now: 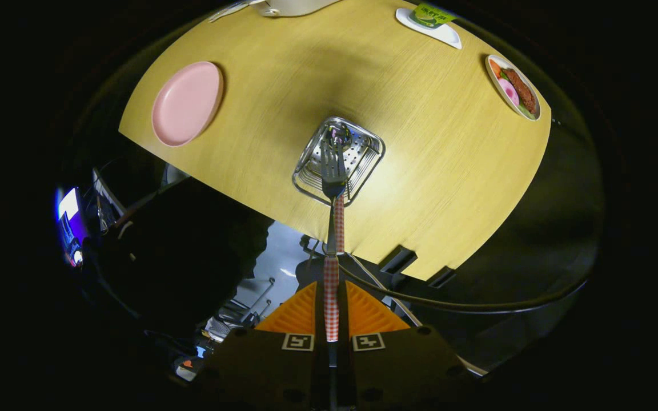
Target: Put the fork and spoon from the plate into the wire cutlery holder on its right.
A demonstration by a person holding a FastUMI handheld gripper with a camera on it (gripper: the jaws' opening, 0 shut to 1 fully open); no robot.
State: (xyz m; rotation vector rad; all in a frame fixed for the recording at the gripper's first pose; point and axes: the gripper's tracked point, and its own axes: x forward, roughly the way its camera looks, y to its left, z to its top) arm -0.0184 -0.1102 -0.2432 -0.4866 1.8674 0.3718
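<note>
The wooden table (420, 142) carries an empty pink plate (186, 104) well to the left of the wire cutlery holder (338, 161), and a dish of food (513, 87) far right. The tool (332, 308) is pinching the fork (333, 171) by its red-checked handle, with orange fingers (372, 314) pressed on both sides. Fork tines sit over the holder's open top; a spoon (337, 136) bowl shows inside it.

The fork (333, 171), with a red-checked handle, is pinched between the orange fingers (300, 314), tines over the wire holder (338, 160) at frame centre. What may be the spoon's bowl lies inside it. The pink plate (187, 103) sits upper left, bare.
</note>
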